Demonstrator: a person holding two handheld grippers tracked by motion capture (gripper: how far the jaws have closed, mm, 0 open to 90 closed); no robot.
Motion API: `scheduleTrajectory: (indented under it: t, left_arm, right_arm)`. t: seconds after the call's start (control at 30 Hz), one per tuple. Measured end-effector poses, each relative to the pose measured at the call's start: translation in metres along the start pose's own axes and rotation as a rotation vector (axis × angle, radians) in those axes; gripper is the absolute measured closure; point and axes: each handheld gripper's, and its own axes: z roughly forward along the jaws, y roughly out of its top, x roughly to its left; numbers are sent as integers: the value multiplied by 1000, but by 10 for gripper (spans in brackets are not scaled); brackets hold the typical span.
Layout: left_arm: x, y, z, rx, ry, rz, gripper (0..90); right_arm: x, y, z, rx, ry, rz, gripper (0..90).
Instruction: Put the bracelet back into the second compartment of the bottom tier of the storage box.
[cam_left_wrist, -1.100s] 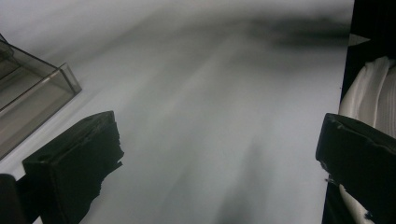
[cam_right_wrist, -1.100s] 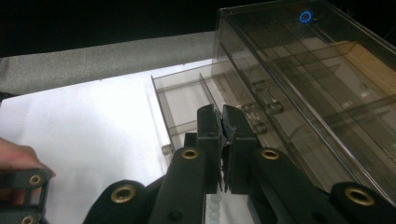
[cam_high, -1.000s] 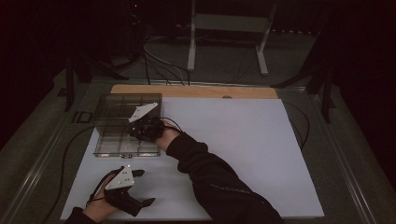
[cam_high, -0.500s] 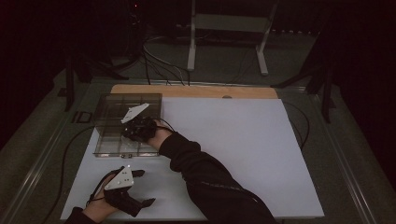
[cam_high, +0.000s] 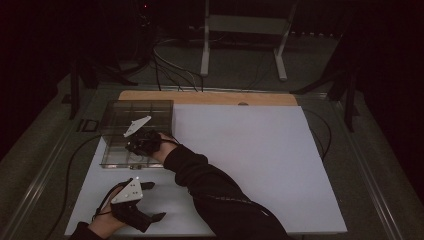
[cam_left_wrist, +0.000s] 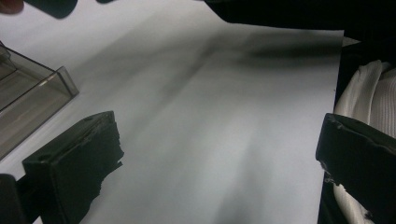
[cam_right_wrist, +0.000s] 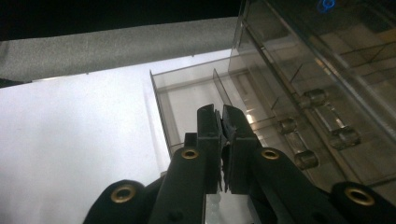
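A clear plastic compartment box (cam_high: 114, 131) lies on the left part of the white mat (cam_high: 250, 150). My right gripper (cam_high: 134, 146) hangs over the box's front half, and the person's dark sleeve reaches across to it. In the right gripper view the right gripper (cam_right_wrist: 221, 122) has its jaws pressed together above an empty compartment (cam_right_wrist: 187, 100); nothing shows between them. My left gripper (cam_high: 154, 201) rests near the mat's front left corner. In the left gripper view the left gripper (cam_left_wrist: 215, 149) stands wide open over bare mat, with the box's corner (cam_left_wrist: 35, 91) off to its left.
The box's clear hinge knuckles (cam_right_wrist: 306, 128) and raised lid (cam_right_wrist: 327, 42) stand right of my right jaws. A wooden strip (cam_high: 210, 97) runs along the mat's far edge. Cables (cam_high: 170, 67) and a stand (cam_high: 240, 40) lie beyond. White cloth (cam_left_wrist: 369, 93) shows at the mat's edge.
My right gripper has shifted a little left and toward the front over the box. The left gripper has stayed where it was.
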Motion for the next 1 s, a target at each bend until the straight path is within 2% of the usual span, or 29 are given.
scheduleTrajectory:
  t: [0.4, 0.47, 0.6, 0.7, 0.77, 0.9, 1.0]
  left_arm:
    - [0, 0, 0, 1, 2, -2, 2]
    - [1, 0, 0, 0, 2, -2, 2]
    - [0, -1, 1, 0, 0, -6, 2]
    - [1, 0, 1, 0, -1, -4, 2]
    - [1, -1, 1, 3, 0, -4, 2]
    - [0, 0, 2, 6, 1, -3, 2]
    - [1, 0, 2, 9, 3, -1, 2]
  right_arm:
    - [-2, -6, 11, 35, -4, 17, 855]
    - [-3, -6, 10, 30, -11, 21, 773]
    - [-3, -5, 5, 17, -15, 25, 693]
    - [-5, -3, -6, -18, -9, 38, 522]
    - [-6, -1, -12, -34, 9, 45, 433]
    - [-6, 2, -27, -72, 38, 53, 312]
    - [-5, 2, -38, -93, 69, 36, 178]
